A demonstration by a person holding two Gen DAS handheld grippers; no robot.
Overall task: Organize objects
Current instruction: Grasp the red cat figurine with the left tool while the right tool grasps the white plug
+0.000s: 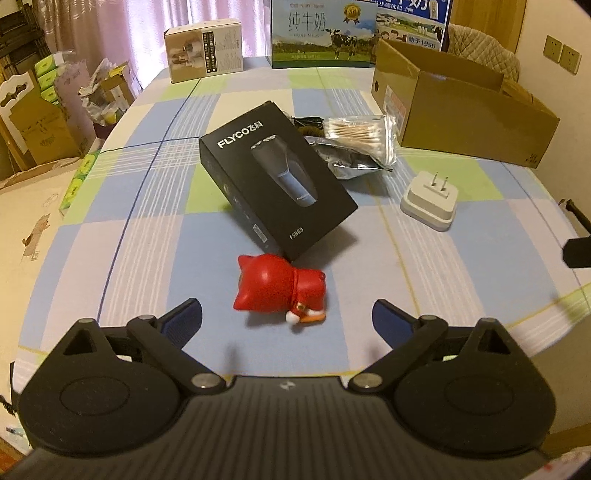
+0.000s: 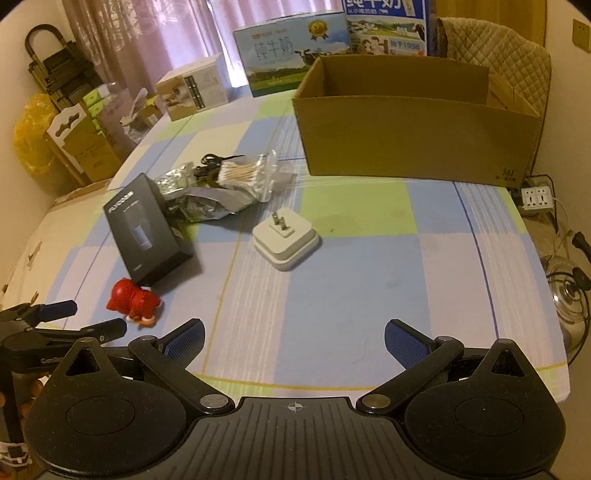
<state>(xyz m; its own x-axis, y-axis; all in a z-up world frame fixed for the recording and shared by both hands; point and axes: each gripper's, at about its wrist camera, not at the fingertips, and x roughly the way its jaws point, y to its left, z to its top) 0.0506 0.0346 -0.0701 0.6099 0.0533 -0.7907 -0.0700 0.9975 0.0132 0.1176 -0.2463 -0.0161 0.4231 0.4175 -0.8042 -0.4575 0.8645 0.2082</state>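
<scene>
A red cat figurine [image 1: 275,290] [image 2: 133,300] lies on its side just ahead of my open left gripper [image 1: 288,314], slightly left of centre between the fingers. Behind it rests a black FLYCO shaver box [image 1: 275,188] [image 2: 146,232]. A white plug adapter [image 1: 430,201] [image 2: 286,240] sits prongs up, ahead of my open right gripper [image 2: 293,338], which holds nothing. A bag of cotton swabs [image 1: 360,131] [image 2: 245,173] and a silver foil pouch [image 1: 349,160] [image 2: 207,203] lie further back. An open cardboard box [image 1: 461,110] [image 2: 413,125] stands at the back right.
The checked tablecloth [image 1: 155,236] [image 2: 369,266] covers the table. Milk cartons [image 1: 321,33] [image 2: 288,55] and a small beige box [image 1: 205,50] [image 2: 192,88] line the far edge. A black cable [image 2: 216,160] lies by the swabs. A power strip [image 2: 535,195] is on the floor at right.
</scene>
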